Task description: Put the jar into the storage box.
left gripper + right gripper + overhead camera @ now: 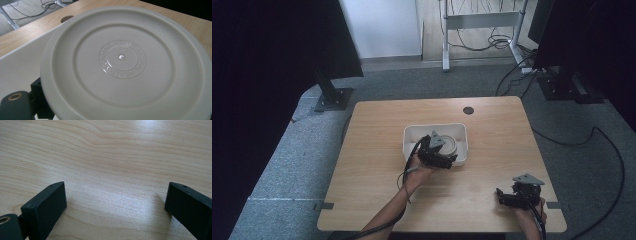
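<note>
The left gripper (443, 159) sits at the near edge of a white tub (412, 136) in the middle of the wooden table (377, 150). In its own view one black jaw rises at the bottom left, tucked just under the rim of a round white plate (125, 62) — a moulded disc with raised rings and lettering at its centre — while the other jaw is hidden behind it. The plate fills that view close and tilted, so the jaws look closed on its near rim, though the pinch itself is out of sight and I judge it, not see it.

Doing this step well, whether lifting the plate out or setting it in, means a grip seated deep on the rim, since smooth plastic held at one edge will want to swing. Keep the wrist steady, let the plate's far edge clear the tub wall, and move slowly.

The right gripper (512, 196) rests low over bare wood at the near right corner, well apart from the tub, its jaws spread wide with nothing between them — free to steady the tub if it slides
</note>
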The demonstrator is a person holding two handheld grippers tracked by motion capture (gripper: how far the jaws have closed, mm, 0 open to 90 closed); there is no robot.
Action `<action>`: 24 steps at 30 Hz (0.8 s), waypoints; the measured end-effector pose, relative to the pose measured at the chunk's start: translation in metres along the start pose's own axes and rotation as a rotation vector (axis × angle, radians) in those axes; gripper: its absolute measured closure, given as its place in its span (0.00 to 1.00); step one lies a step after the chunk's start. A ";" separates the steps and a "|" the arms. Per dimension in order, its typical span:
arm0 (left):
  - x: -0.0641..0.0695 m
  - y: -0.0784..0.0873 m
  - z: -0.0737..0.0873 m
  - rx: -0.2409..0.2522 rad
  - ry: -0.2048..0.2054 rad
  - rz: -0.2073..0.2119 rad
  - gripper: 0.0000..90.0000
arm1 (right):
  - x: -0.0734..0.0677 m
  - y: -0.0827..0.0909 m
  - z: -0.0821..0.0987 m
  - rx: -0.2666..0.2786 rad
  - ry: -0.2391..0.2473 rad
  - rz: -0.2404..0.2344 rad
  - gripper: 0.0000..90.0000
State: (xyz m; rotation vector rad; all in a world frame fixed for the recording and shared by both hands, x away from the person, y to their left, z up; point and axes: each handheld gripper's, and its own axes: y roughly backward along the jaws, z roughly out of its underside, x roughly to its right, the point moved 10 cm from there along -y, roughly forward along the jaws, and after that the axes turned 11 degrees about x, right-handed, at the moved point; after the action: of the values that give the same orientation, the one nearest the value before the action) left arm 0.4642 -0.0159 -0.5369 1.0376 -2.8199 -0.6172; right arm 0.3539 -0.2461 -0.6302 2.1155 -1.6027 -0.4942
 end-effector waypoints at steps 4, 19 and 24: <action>-0.006 -0.005 0.001 -0.006 0.000 -0.016 0.11 | 0.000 0.000 0.000 0.000 0.000 -0.001 0.04; -0.020 -0.026 0.011 -0.021 0.044 -0.074 0.11 | 0.000 0.000 0.000 0.000 0.000 -0.001 0.04; -0.021 -0.032 0.018 -0.036 0.045 -0.093 0.11 | 0.000 0.000 0.000 0.000 0.000 0.000 0.04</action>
State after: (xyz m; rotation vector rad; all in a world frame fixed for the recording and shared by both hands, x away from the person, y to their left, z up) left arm 0.4956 -0.0183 -0.5646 1.1669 -2.7249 -0.6426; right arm 0.3539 -0.2461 -0.6302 2.1154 -1.6025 -0.4942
